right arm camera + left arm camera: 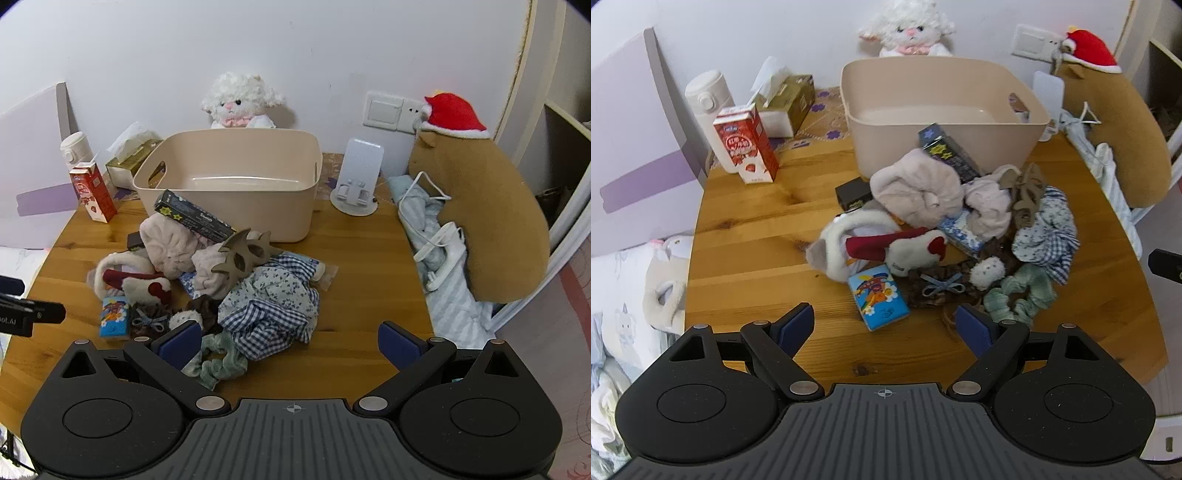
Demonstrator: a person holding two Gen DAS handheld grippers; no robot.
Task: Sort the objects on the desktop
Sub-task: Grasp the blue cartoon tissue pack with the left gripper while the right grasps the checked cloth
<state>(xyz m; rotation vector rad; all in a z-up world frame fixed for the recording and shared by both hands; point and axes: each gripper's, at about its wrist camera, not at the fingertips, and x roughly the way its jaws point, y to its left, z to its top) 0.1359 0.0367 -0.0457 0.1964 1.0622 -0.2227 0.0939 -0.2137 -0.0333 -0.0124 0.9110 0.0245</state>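
Observation:
A heap of small things lies mid-table before an empty beige bin (pixel 945 147) (pixel 229 199). It holds a blue picture box (pixel 877 297) (pixel 114 317), a green scrunchie (pixel 1019 295) (pixel 218 360), a blue checked cloth (pixel 1049 236) (pixel 269 314), a pink plush bundle (pixel 916 192) (pixel 166 247), a white and red plush (pixel 912 251) (pixel 146 286) and a dark star-printed box (pixel 949 151) (pixel 195 216). My left gripper (pixel 884 332) hovers open above the near table, close to the blue picture box. My right gripper (pixel 291 345) is open too, its left pad over the scrunchie.
A red carton (pixel 746 147) (pixel 92 195), a white flask (pixel 709 99), and a tissue box (pixel 786 103) stand at the back left. A white phone stand (pixel 358 184) is at the back right. A brown plush with a red hat (pixel 480 210) leans beyond the right edge.

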